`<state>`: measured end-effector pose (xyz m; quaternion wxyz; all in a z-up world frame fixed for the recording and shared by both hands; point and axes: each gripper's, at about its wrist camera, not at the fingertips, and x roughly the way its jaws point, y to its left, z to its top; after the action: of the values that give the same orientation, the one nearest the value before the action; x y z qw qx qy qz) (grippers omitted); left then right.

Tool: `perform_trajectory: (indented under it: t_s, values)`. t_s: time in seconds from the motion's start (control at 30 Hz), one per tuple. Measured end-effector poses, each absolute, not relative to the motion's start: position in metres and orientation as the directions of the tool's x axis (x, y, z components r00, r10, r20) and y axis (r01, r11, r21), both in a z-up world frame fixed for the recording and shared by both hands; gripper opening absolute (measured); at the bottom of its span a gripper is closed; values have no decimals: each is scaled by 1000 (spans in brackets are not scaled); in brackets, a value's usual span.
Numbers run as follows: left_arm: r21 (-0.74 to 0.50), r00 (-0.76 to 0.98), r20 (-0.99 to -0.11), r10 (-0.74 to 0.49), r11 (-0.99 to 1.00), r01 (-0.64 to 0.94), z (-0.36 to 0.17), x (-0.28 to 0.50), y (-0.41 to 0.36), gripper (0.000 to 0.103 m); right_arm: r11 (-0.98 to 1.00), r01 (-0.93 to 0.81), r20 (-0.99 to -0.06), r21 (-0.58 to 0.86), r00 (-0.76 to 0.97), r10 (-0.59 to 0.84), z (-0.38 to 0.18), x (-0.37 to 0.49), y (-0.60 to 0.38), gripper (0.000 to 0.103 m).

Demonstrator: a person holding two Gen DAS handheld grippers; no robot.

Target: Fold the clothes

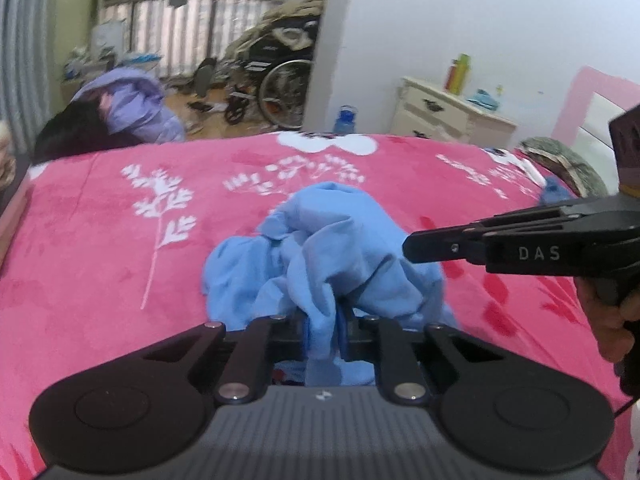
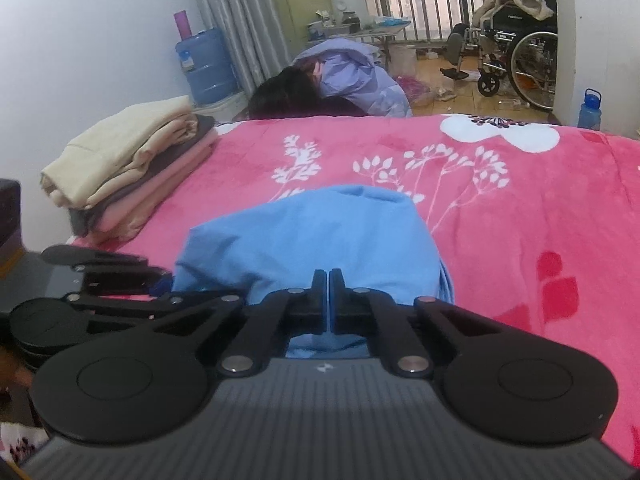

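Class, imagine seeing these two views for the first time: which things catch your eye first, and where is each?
A crumpled light blue garment lies mid-bed on the bright pink floral blanket, with the left gripper shut on a bunch of it. The right gripper is closed beside it. A stack of folded clothes sits at the bed's left edge, and a wheelchair stands beyond.

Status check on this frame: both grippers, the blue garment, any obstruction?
Left gripper shut on blue garment, bunched on the pink blanket. Right gripper shut, empty, just over it. Folded stack off to the side; nothing obstructing.
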<state>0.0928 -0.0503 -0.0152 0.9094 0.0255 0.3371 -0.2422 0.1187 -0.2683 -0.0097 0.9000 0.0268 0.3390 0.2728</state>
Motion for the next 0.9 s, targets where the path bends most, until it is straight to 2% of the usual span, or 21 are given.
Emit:
perform_trajectory:
  t_s: [0.13,0.2,0.27,0.3,0.37,0.4,0.43,0.47,0.5,0.57,0.63,0.8,0.9]
  values:
    - [-69,640,-615,-460,841,537,-14,72,-69,13,864,-444,-541,238,678,498,16,94,-266,8]
    - [-55,623,-619,-479,817,574,-16,63,-79,13,862,-454,-537,226,680,499,23,90,-255,40]
    - [-37,608,-622,-493,794,606,-18,54,-91,13,866,-465,-562,182,673,480,21,89,-239,61]
    - [-30,602,-623,-499,785,619,-20,49,-95,13,867,-471,-575,160,670,470,21,88,-231,62]
    - [-22,593,-623,-510,770,638,-21,41,-103,13,868,-483,-599,116,663,449,20,87,-215,61]
    - [-20,589,-623,-514,764,645,-22,38,-106,13,872,-478,-621,103,654,431,14,87,-214,54]
    - [-18,586,-624,-516,760,650,-23,35,-108,13,878,-470,-646,92,643,411,8,88,-214,43]
    - [-18,583,-627,-517,758,653,-24,32,-109,13,886,-452,-666,104,630,399,4,88,-219,17]
    - [-19,580,-631,-516,757,653,-25,29,-108,13,895,-430,-684,122,617,390,0,88,-224,10]
    - [-24,570,-641,-514,756,655,-25,25,-105,13,909,-378,-688,174,614,387,0,84,-244,7]
    - [-34,561,-648,-515,755,654,-24,21,-99,19,921,-329,-684,207,625,377,2,73,-263,6]
    - [-109,566,-620,-544,773,624,-11,21,-75,24,938,-209,-697,276,629,345,2,38,-306,5]
    - [-150,581,-604,-545,794,589,-8,30,-64,36,939,-149,-739,310,584,336,-12,13,-319,5]
